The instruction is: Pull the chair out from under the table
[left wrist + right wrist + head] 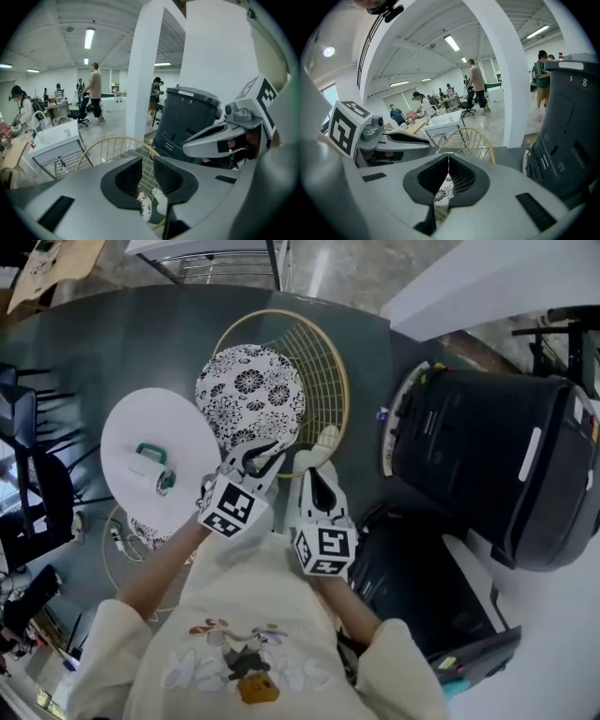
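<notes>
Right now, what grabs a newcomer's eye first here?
The round gold wire-backed chair with its black-and-white floral cushion sits centre in the head view, beside the round white table, which carries a white cup with green trim. A big black plastic bin fills the right side. Both grippers hover just short of the seat: left tongs open, right tongs shut, neither holding anything.

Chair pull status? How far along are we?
Done: the chair sits mostly clear of the white table, which overlaps only the seat's edge. In hand: nothing. The left gripper is open and empty, and the right gripper is shut on nothing. Left: perhaps a final pull, though neither gripper holds the chair.
</notes>
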{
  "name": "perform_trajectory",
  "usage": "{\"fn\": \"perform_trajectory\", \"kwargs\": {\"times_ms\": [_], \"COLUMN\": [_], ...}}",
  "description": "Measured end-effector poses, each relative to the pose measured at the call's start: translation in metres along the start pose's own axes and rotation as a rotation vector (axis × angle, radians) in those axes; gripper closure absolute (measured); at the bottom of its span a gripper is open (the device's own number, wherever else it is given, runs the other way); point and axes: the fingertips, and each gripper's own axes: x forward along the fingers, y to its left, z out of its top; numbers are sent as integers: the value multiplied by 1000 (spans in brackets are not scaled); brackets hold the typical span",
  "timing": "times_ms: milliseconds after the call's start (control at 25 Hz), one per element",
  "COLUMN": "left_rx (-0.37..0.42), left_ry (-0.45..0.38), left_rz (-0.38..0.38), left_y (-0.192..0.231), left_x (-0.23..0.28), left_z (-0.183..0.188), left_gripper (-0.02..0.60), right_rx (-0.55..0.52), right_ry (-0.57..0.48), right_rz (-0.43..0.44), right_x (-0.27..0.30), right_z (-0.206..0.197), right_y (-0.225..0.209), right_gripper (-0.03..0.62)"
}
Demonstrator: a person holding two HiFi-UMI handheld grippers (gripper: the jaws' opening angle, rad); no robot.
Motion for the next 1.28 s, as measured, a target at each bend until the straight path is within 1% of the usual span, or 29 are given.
{"fn": "perform_trajectory", "kwargs": {"times_ms": [40,80,200,320,440,600,720,960,1280], "left_rx": [0,0,39,77,116,132,134,145,152], "left_ry": [-4,-10,-26,-19,5,15,16,16,26], "left_rz": [-13,-25,-46,-70,-94,-114,-127,-129,-108], "left_y": [3,5,15,23,25,28,29,39,49], "left_x": [9,18,51,87,118,145,160,183,206], "left_z": [3,5,10,8,-1,-9,-14,-22,-39], "left_gripper": [504,488,469,462,460,460,460,460,460], "right_rx": [1,0,-32,-84,-86,-80,-72,-51,-42], "right_ry": [11,20,31,37,53,49,35,19,32], "right_rz": [2,6,29,53,54,69,68,34,70], "right_x": [3,6,18,34,43,54,63,87,106], "right_z": [0,1,0,-5,-11,-15,-15,-13,-24], "right_y": [-6,-11,-24,-36,-51,-64,-74,-92,-84], "right_gripper": [583,583,583,583,583,583,583,584,584]}}
